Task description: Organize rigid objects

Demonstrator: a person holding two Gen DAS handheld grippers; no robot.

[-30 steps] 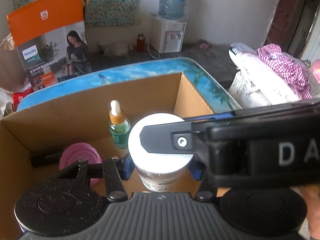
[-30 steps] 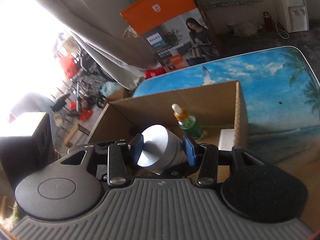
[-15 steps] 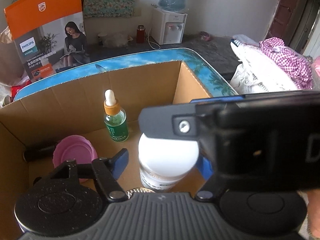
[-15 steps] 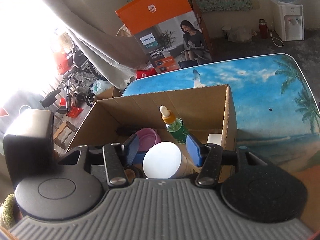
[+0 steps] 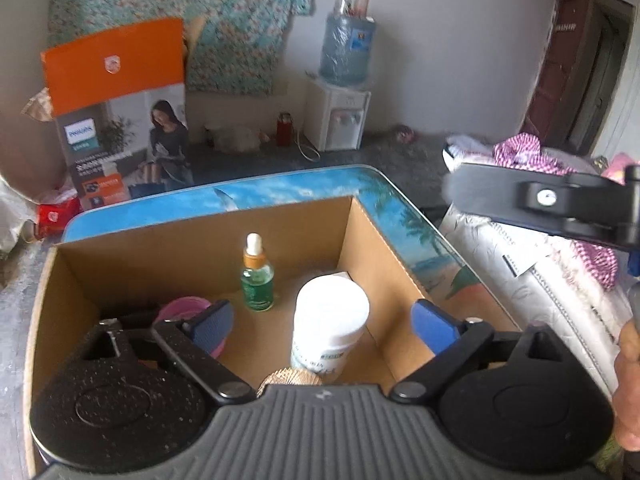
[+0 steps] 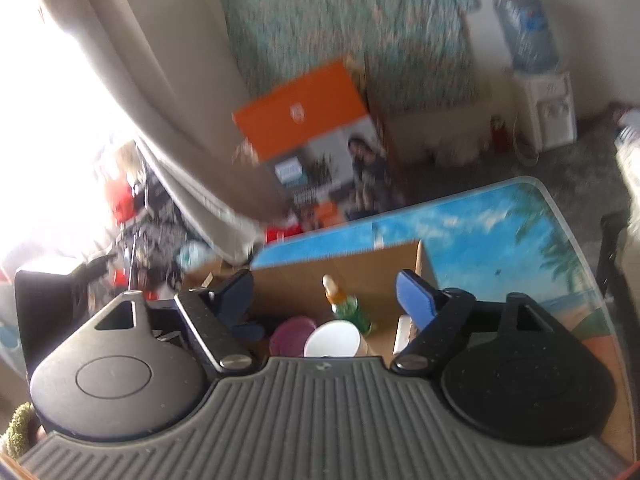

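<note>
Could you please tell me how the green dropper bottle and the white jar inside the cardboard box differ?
The bottle is slim, see-through green, with an orange collar and white dropper tip; the jar is wider, opaque white, with a flat lid. The bottle stands nearer the box's far wall than the jar. Both stand upright in the box.

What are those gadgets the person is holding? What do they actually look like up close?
Each is a hand-held black plastic clamp. The left gripper and right gripper look alike: a grey ribbed body at the base, two round speckled black discs beside it, and two black arms joined by silver bolts. Each arm ends in a blue textured pad. No cables show. A bare hand appears at the edge; no sleeve is visible.
</note>
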